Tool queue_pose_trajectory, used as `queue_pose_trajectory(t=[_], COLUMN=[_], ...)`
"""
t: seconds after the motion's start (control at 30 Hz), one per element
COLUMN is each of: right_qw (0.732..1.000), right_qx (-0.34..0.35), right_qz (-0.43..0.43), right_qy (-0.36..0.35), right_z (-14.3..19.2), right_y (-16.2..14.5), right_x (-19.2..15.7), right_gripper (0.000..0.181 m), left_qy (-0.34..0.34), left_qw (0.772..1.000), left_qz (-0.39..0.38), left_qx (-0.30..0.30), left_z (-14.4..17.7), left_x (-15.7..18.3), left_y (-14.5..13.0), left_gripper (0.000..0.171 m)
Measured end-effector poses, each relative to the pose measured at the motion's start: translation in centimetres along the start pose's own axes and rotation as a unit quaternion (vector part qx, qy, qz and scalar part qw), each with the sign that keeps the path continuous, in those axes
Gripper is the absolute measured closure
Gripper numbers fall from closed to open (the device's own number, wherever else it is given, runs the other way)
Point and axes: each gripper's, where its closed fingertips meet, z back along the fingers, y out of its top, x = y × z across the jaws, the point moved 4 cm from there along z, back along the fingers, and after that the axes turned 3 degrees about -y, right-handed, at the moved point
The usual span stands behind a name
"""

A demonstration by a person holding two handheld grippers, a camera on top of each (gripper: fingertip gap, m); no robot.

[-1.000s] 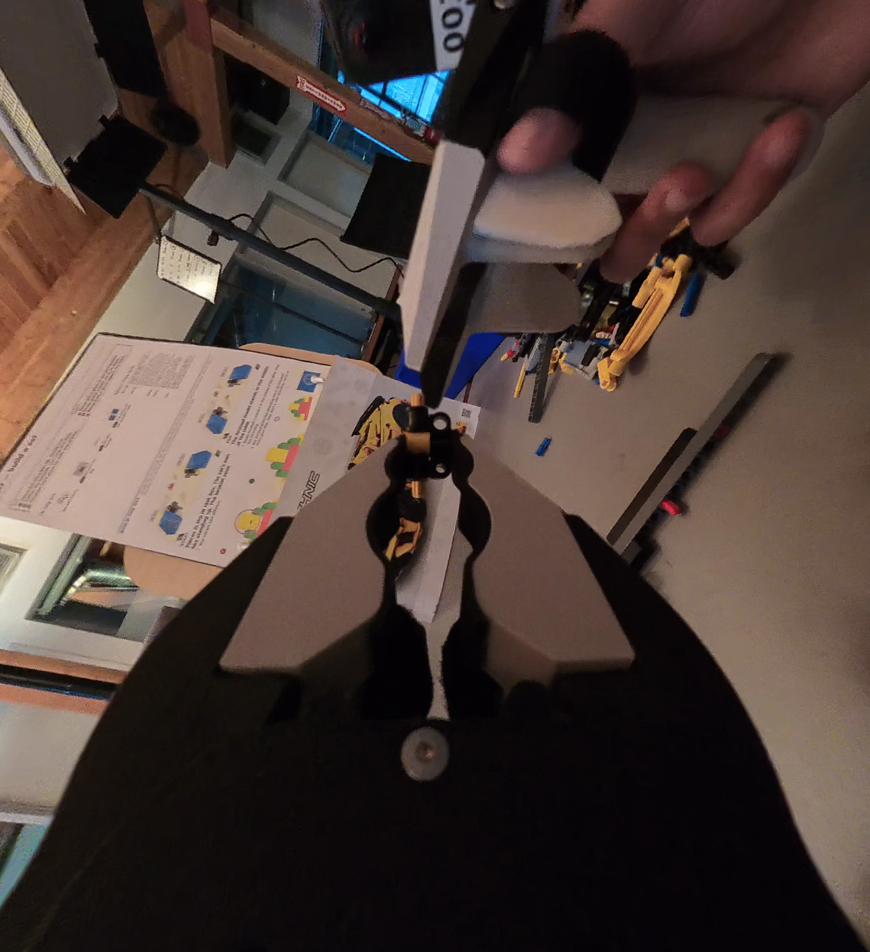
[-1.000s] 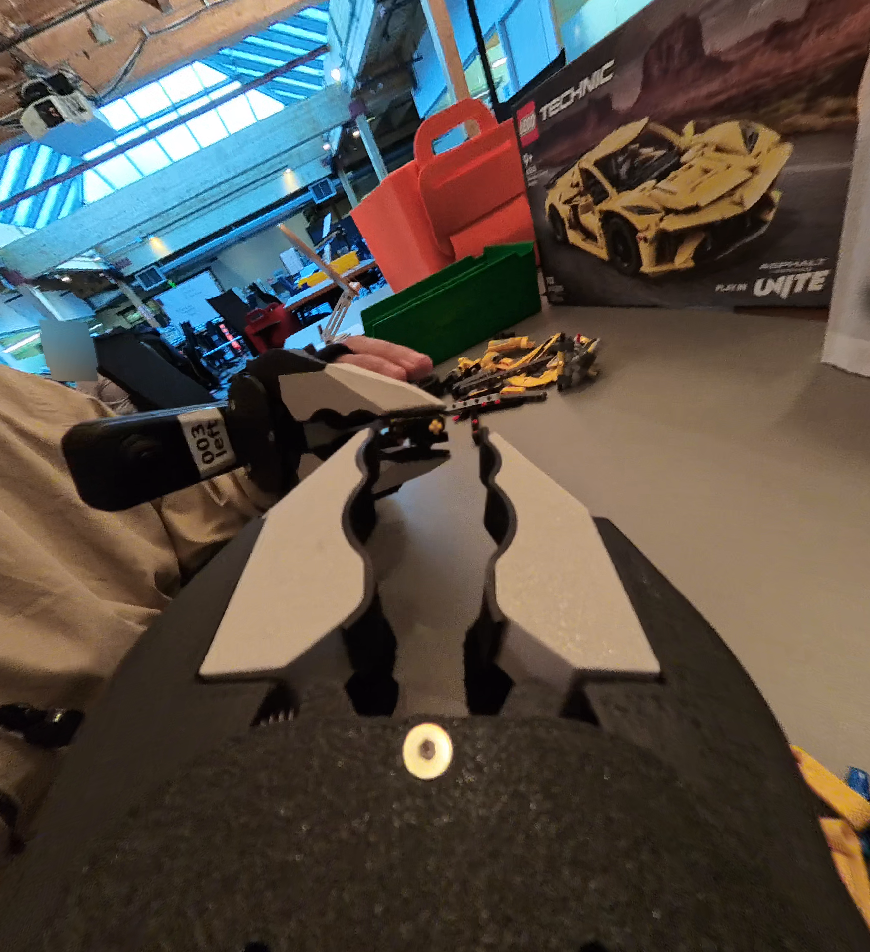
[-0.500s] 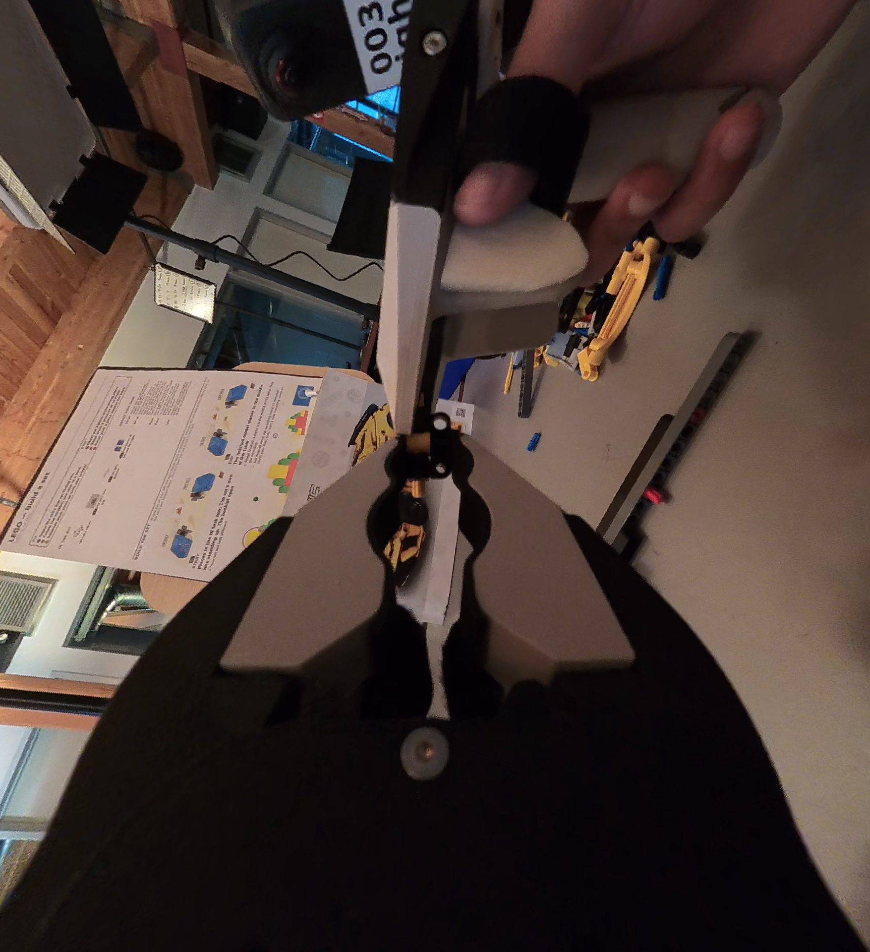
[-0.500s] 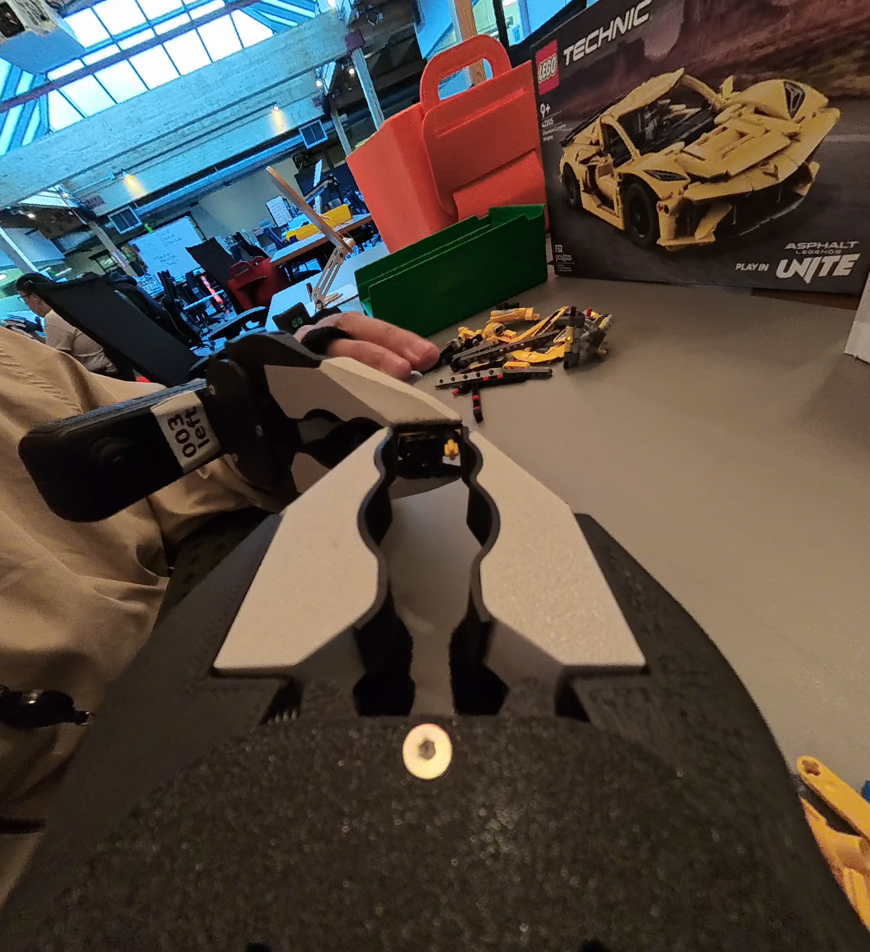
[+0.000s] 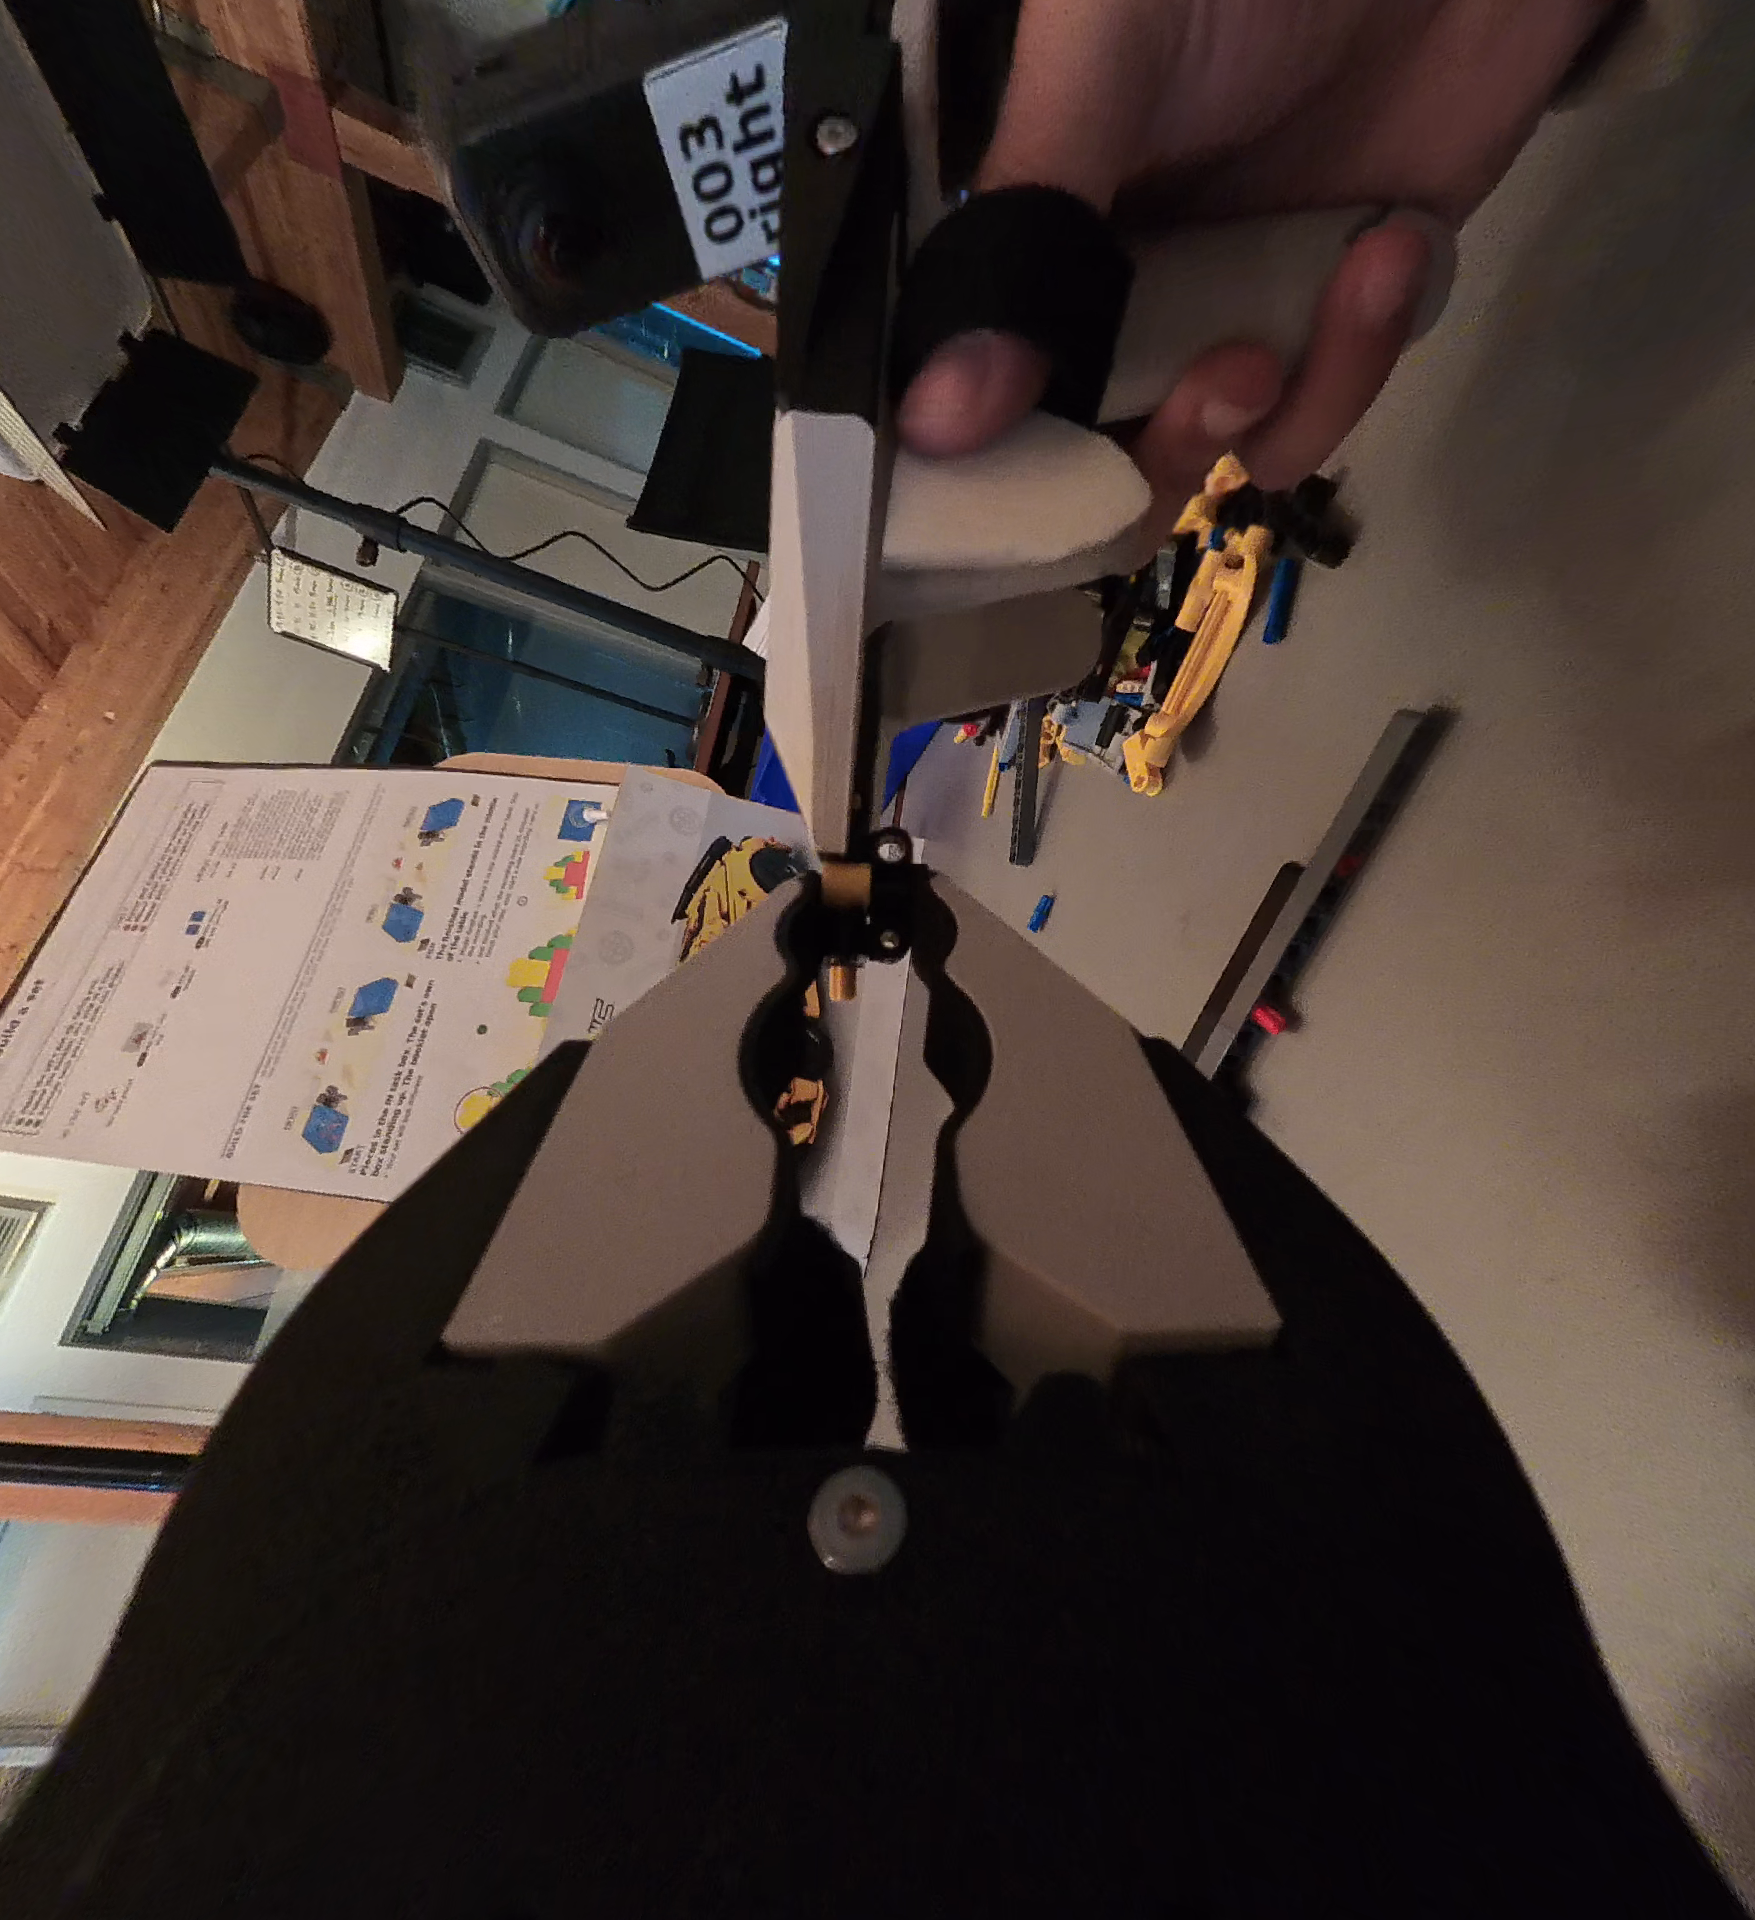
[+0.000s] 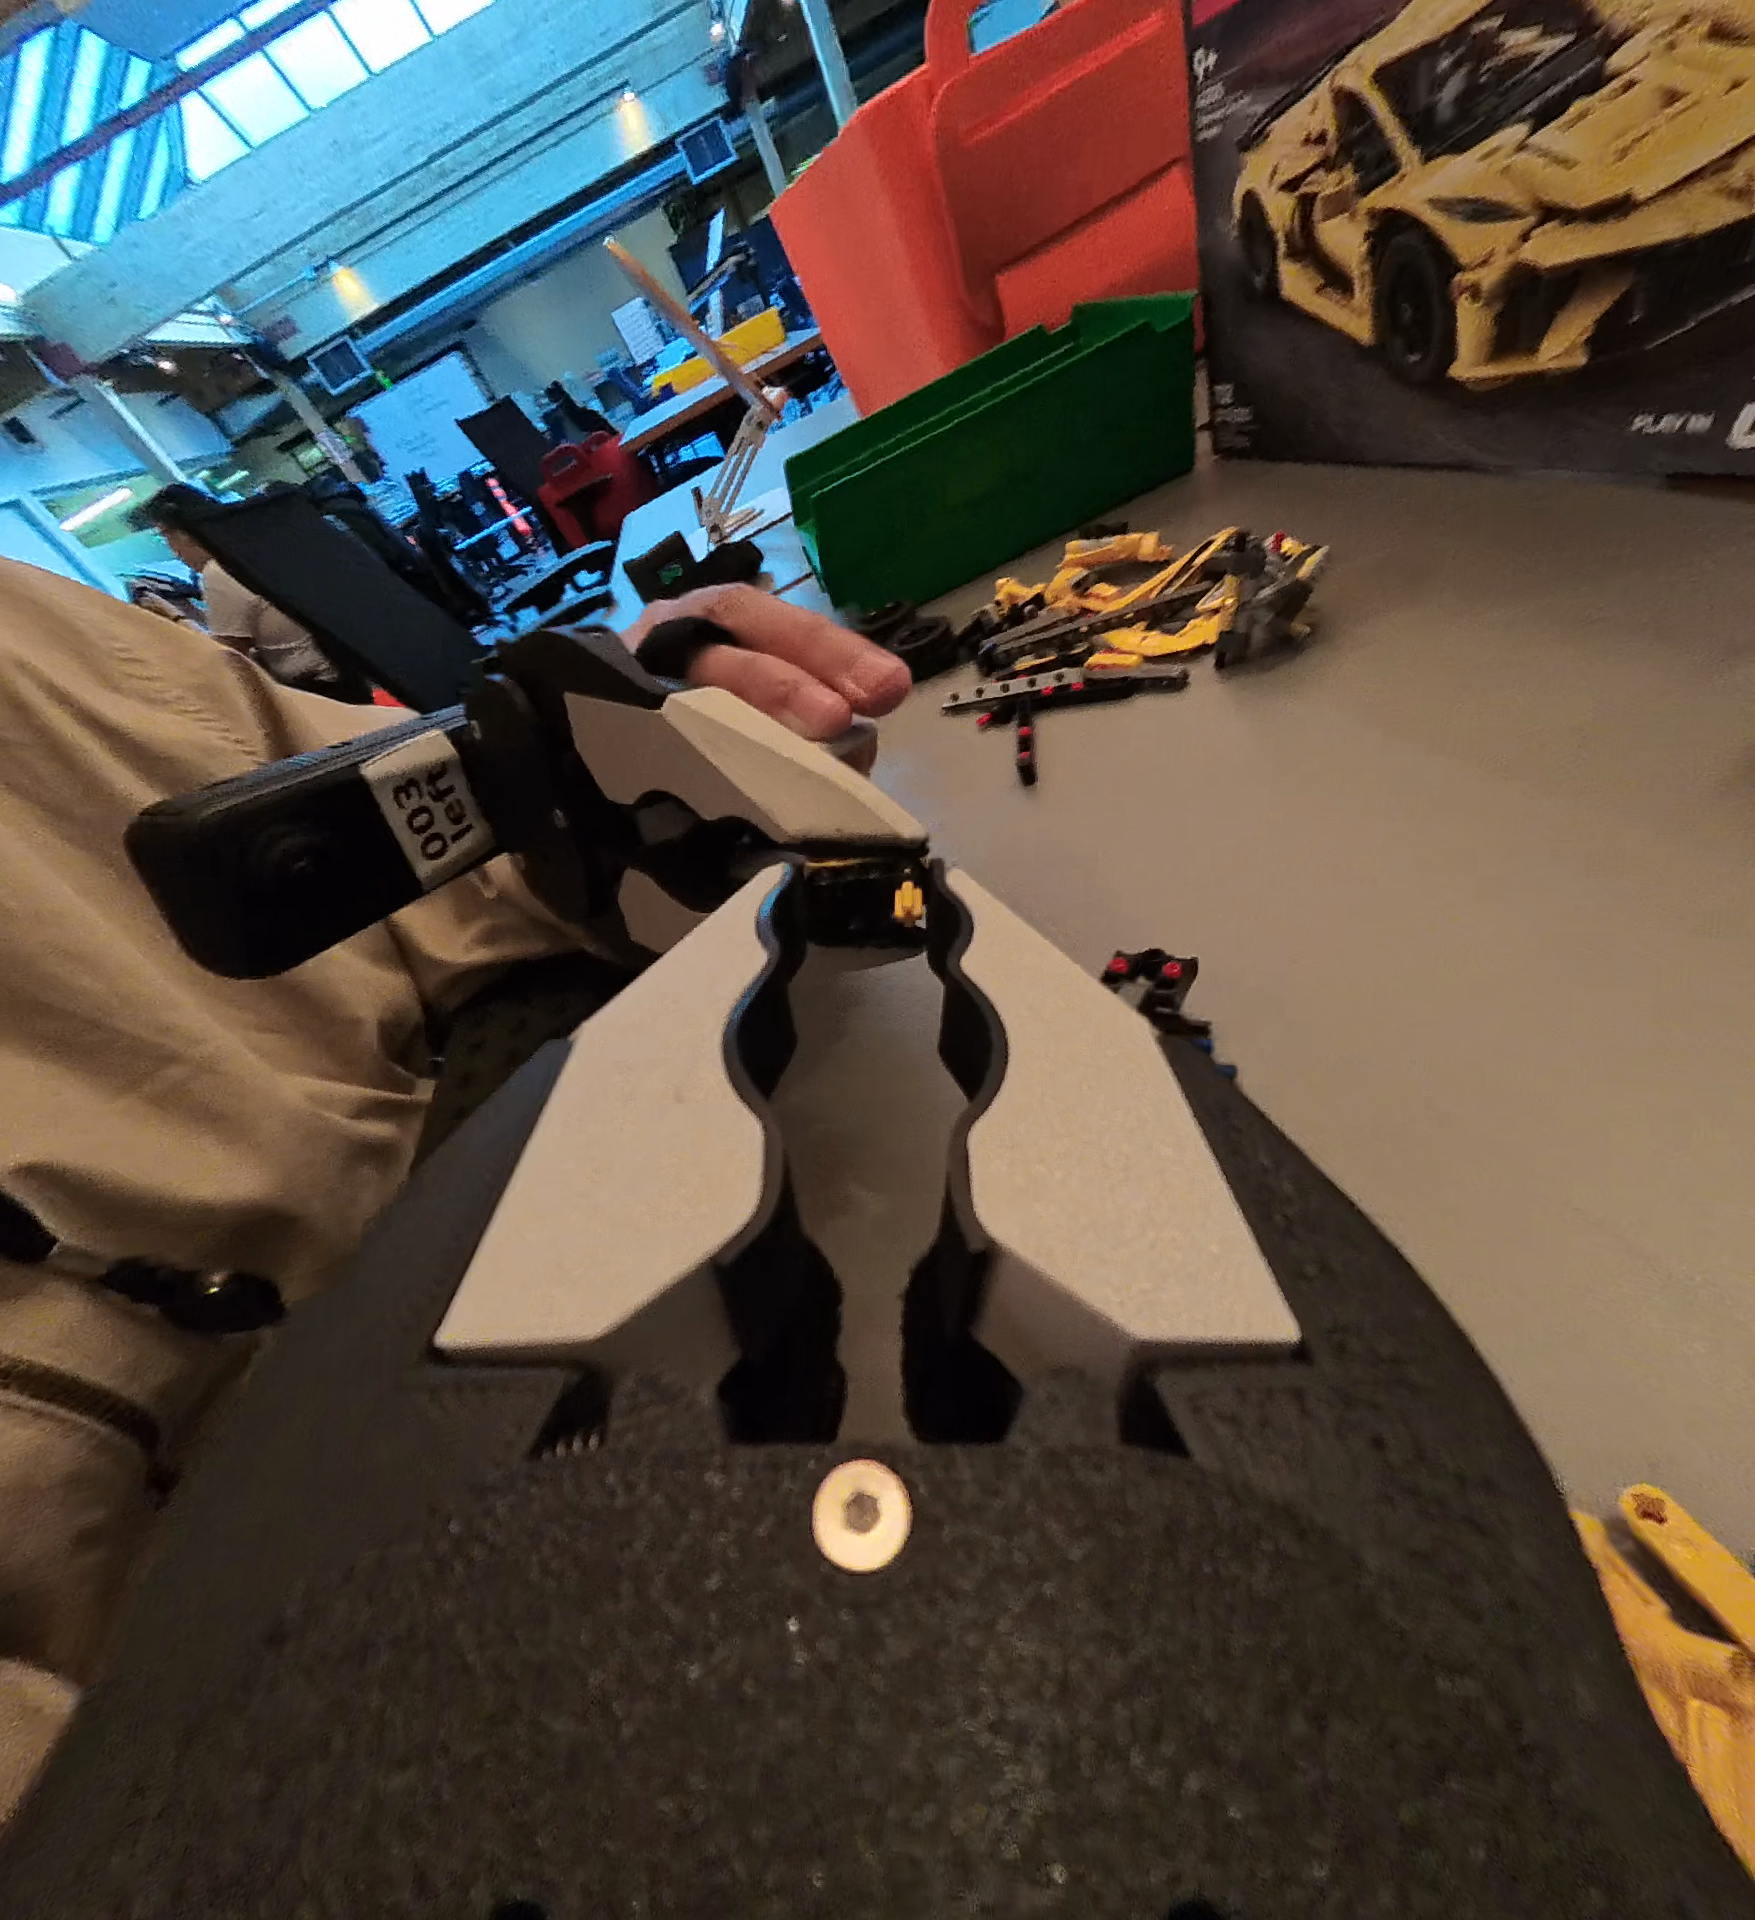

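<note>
Grey counter (image 6: 1475, 831), strewn with yellow brick parts (image 6: 1143, 603) at 1 o'clock: left tongs (image 5: 857, 904) pinch a small black-and-yellow piece (image 5: 865, 896); right tongs (image 6: 868, 894) close around it too. Misaligned pressure could pop it loose.

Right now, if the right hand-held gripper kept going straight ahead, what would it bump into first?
The small black-and-yellow brick piece at its tips, pinched in the left hand-held gripper. Whether they already touch is unclear.

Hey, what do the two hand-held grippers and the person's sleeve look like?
Each hand-held gripper has a black textured body and pale grey, wavy-edged fingers. The left hand-held gripper carries a black camera with a white label. The sleeve is beige; black straps loop the fingers.
</note>
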Motion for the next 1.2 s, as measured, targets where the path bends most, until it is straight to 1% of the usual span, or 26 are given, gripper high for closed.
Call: queue_pose_trajectory(t=[0.2,0.37,0.63,0.7,0.77,0.87,0.93,0.97,1.0,1.07,1.13,1.2], right_qw=[1.000,1.000,0.999,1.000,1.000,1.000,0.999,0.998,0.997,0.993,0.986,0.983], right_qx=[-0.017,-0.022,-0.026,-0.023,-0.025,-0.020,-0.016,-0.020,-0.008,0.014,0.012,0.023], right_qz=[-0.003,0.003,0.017,0.011,0.014,0.003,-0.021,-0.050,-0.072,-0.108,-0.150,-0.159], right_qy=[0.011,0.010,0.013,0.019,0.011,0.020,0.024,0.022,0.021,0.050,0.074,0.087], right_z=[0.1,0.1,0.3,0.3,0.2,0.4,0.2,0.1,0.0,0.0,0.1,0.7], right_y=[-0.3,-0.4,-0.3,-0.2,-0.2,-0.2,-0.5,-0.9,-0.9,-0.5,-0.7,-0.4], right_x=[-0.1,-0.1,-0.5,-0.5,-0.3,-0.3,0.1,0.7,0.9,0.7,1.0,1.0], right_gripper=[0.160,0.160,0.160,0.160,0.160,0.160,0.159,0.159,0.159,0.159,0.160,0.160], left_qy=[-0.001,-0.010,-0.006,-0.007,-0.010,-0.017,-0.043,-0.063,-0.073,-0.101,-0.132,-0.138], left_qw=[1.000,1.000,1.000,1.000,1.000,1.000,0.997,0.991,0.984,0.966,0.948,0.942], left_qz=[-0.025,-0.006,-0.022,-0.017,-0.011,0.014,0.067,0.114,0.161,0.235,0.283,0.296], left_qx=[0.000,0.002,0.009,0.010,0.011,0.017,0.013,0.010,0.016,0.045,0.058,0.075], left_z=[0.2,0.3,0.5,0.6,0.5,0.4,0.1,-0.1,-0.2,0.2,0.6,0.9], left_x=[0.3,0.3,0.2,0.1,0.1,0.0,0.4,0.6,0.5,-0.1,-0.4,-0.7], left_y=[0.1,0.1,0.3,0.3,0.0,0.1,-0.1,-0.4,-0.5,-0.4,-0.9,-0.8], left_gripper=[0.155,0.155,0.155,0.155,0.154,0.155,0.155,0.155,0.155,0.154,0.151,0.152])
